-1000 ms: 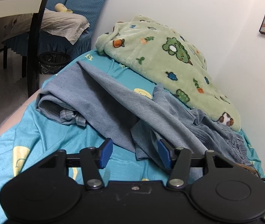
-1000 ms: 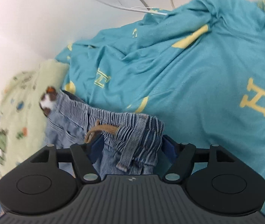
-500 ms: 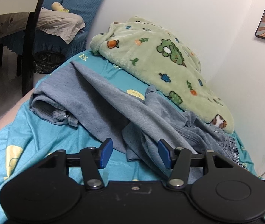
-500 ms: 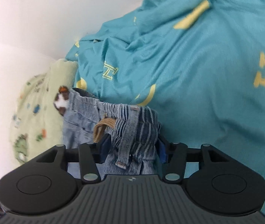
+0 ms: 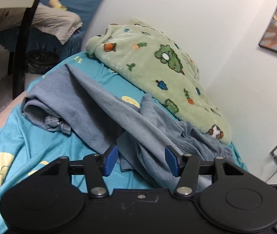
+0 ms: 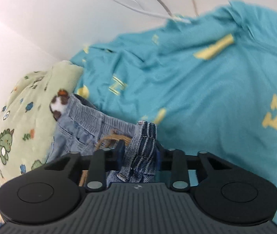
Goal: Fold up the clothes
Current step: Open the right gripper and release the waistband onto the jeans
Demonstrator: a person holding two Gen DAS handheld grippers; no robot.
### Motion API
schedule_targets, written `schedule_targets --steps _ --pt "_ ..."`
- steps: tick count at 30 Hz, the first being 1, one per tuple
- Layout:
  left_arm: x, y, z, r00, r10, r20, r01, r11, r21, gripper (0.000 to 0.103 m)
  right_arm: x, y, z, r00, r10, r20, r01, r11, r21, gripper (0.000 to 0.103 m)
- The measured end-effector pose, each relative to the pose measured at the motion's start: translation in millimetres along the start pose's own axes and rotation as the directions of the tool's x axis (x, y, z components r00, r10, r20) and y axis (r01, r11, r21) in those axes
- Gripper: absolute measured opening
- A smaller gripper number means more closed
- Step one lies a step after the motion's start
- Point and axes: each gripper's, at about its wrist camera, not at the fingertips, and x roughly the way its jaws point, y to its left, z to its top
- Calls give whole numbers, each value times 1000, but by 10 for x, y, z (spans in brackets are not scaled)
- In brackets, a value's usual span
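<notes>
Left wrist view showed a teal bedsheet (image 5: pixel 31 136) across the bed, with a green cartoon blanket (image 5: pixel 158 72) bunched along the far wall. The grey-blue jeans (image 5: pixel 103 109) sprawled over the middle of the sheet, right beside the blanket. The left gripper (image 5: pixel 140 160) hovered over a pant leg, jaws spread, gripping nothing. The right gripper (image 6: pixel 139 152) was clamped on the jeans' bunched waistband (image 6: pixel 144 136), near the tan drawstring (image 6: pixel 109 139).
</notes>
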Motion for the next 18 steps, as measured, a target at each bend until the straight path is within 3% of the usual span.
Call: schedule_targets --steps 2,4,7,11,14,18 --pt "-23 49 33 1000 -4 3 4 999 -32 50 -183 193 -1 993 79 91 -72 995 -73 26" --pt "-69 90 67 1000 -6 10 6 998 -59 50 -422 407 -9 962 175 212 -143 977 -155 24" --pt "-139 133 115 1000 2 24 0 996 -85 50 -541 490 29 931 199 306 -150 973 -176 23" --pt "-175 170 157 1000 3 31 0 994 -105 50 -288 175 136 954 41 297 -18 997 -80 23" --pt "-151 133 188 998 42 45 -39 998 -56 50 29 -111 136 974 -90 207 97 995 -23 23" --pt "-136 165 213 999 42 28 -40 997 -66 50 155 -196 73 976 -169 139 175 984 -34 28"
